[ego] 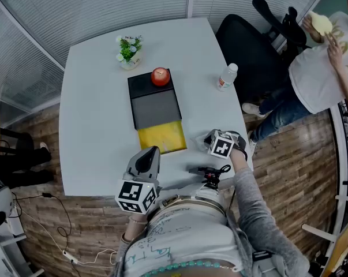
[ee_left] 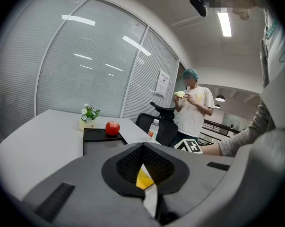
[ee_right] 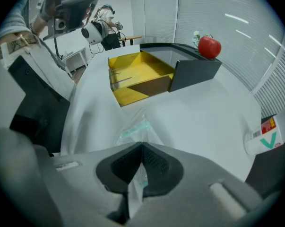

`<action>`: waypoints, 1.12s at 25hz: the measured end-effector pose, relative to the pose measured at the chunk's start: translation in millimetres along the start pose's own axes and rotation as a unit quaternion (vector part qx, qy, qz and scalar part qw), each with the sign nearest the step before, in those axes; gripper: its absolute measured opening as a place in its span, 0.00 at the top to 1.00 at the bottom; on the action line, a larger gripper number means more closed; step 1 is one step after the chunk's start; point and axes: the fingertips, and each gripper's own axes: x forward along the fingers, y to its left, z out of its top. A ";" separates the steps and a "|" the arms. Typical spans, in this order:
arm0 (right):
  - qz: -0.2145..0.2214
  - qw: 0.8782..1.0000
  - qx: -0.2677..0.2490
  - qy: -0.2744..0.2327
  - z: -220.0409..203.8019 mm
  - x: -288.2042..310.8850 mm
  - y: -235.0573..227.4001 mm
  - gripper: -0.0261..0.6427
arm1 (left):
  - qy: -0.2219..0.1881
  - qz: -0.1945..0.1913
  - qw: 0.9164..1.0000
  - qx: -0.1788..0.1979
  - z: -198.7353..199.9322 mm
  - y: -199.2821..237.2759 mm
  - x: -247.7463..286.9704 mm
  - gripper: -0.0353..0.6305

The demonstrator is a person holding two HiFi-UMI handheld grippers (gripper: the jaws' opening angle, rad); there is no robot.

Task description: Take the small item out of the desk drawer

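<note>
Grey right gripper (ee_right: 141,148) pinches, fingers fully closed, the small clear plastic packet with a teal strip (ee_right: 134,128) just outside the open yellow drawer (ee_right: 137,72) near the white counter's (ee_right: 213,112) front right corner, so lay it flat before letting go; the left gripper (ee_left: 143,148), fingers together and empty, idles.

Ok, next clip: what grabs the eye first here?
The bright yellow drawer stands pulled open from the black desk organizer in the middle of the white table, with a red apple on the organizer's top. Near the table's front edge, the right gripper has its jaws shut on a clear packet.
</note>
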 end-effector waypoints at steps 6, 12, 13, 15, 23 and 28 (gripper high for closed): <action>-0.003 1.000 -0.005 0.001 0.2 1.3 -0.7 0.96 | 0.003 -0.002 1.000 -0.001 -1.9 0.3 0.8 0.95; -0.001 1.000 0.005 -0.003 -1.9 4.2 0.0 0.96 | 0.004 -0.001 1.000 0.000 -3.1 1.6 0.8 0.95; -0.002 1.000 0.006 -0.004 -2.0 4.1 0.1 0.96 | 0.003 -0.001 1.000 0.000 -3.2 1.7 0.9 0.95; -0.004 1.000 0.006 -0.006 -2.2 4.0 0.3 0.96 | 0.003 -0.001 1.000 0.000 -3.0 1.4 0.8 0.95; -0.004 1.000 0.006 -0.004 0.6 0.0 -0.1 0.96 | 0.002 -0.003 1.000 0.000 -0.8 -0.2 0.9 0.95; -0.004 1.000 0.010 -0.005 -1.4 3.0 0.4 0.96 | 0.002 -0.002 1.000 0.000 -1.9 1.1 -0.3 0.95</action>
